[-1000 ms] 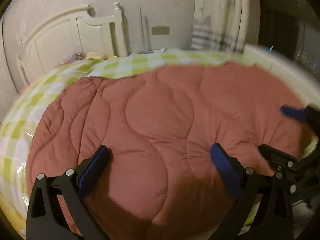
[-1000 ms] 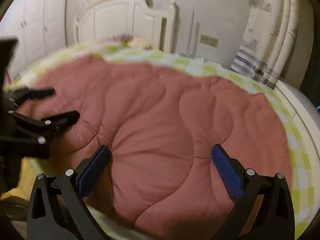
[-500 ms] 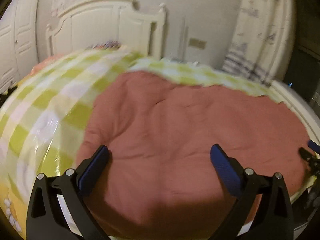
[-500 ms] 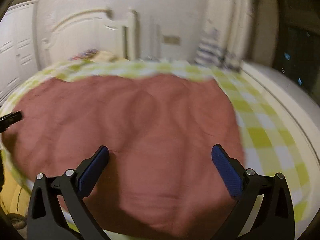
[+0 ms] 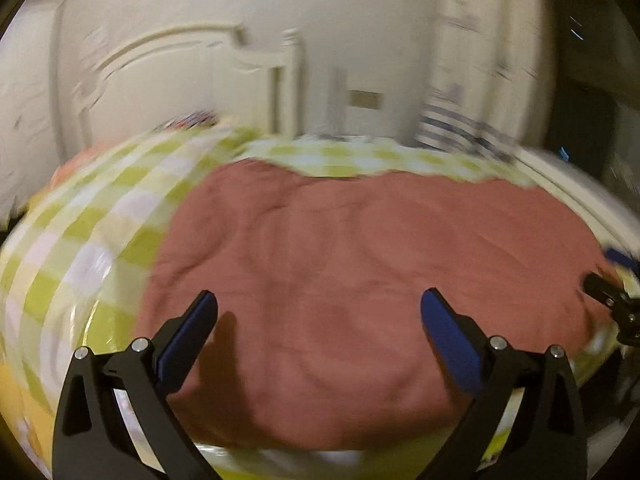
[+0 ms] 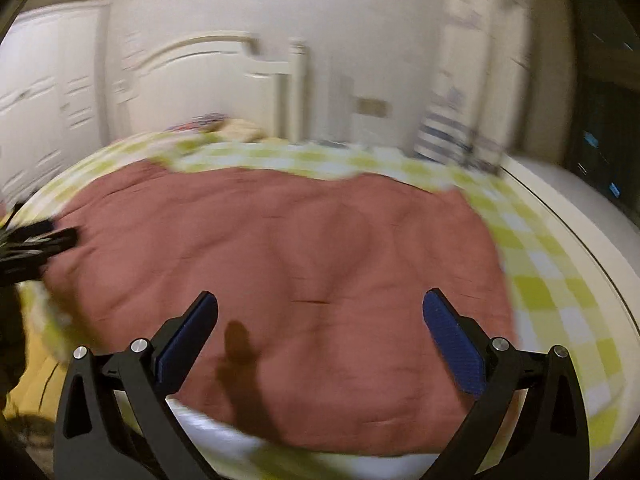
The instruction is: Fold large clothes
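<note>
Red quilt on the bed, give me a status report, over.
Left gripper open, right gripper open, neither gripping. Red quilt spread flat on checkered sheet, unfolded. Nothing on top of it.

— Where are the grippers over the quilt (image 5: pixel 360 264)?
— The left gripper (image 5: pixel 318 332) hovers above its near edge, jaws spread wide, gripping nothing. The right gripper (image 6: pixel 320 334) hangs beside it, likewise gaping and empty-handed.
</note>
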`<move>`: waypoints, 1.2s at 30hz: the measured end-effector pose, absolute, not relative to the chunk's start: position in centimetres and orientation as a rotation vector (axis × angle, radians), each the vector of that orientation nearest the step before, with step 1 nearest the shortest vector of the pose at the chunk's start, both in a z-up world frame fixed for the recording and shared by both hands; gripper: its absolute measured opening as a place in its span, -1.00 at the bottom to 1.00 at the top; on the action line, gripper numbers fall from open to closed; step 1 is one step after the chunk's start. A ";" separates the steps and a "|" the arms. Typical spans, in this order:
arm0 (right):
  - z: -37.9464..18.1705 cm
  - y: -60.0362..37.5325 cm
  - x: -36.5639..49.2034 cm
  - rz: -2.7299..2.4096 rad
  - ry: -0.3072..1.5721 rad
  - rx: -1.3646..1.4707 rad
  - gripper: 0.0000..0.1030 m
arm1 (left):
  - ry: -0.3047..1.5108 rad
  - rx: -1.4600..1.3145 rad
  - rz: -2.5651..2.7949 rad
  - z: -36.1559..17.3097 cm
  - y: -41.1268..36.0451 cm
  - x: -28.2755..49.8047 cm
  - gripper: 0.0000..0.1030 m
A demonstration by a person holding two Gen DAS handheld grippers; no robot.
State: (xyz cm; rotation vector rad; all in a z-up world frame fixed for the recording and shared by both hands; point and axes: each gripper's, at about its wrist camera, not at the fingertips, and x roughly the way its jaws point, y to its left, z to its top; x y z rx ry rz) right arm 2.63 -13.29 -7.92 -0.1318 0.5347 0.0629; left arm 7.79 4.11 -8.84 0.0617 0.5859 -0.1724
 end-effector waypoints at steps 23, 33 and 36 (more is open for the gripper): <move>-9.8 -29.2 -4.8 -0.059 0.466 0.485 0.90 | 0.671 0.132 -0.198 -12.2 2.6 9.3 0.96; -12.3 -27.8 -4.5 0.138 0.564 0.642 0.90 | 0.675 0.129 -0.203 -12.2 2.6 9.3 0.96; -12.4 -27.0 -4.2 0.138 0.584 0.631 0.91 | 0.675 0.123 -0.206 -12.3 2.8 9.3 0.96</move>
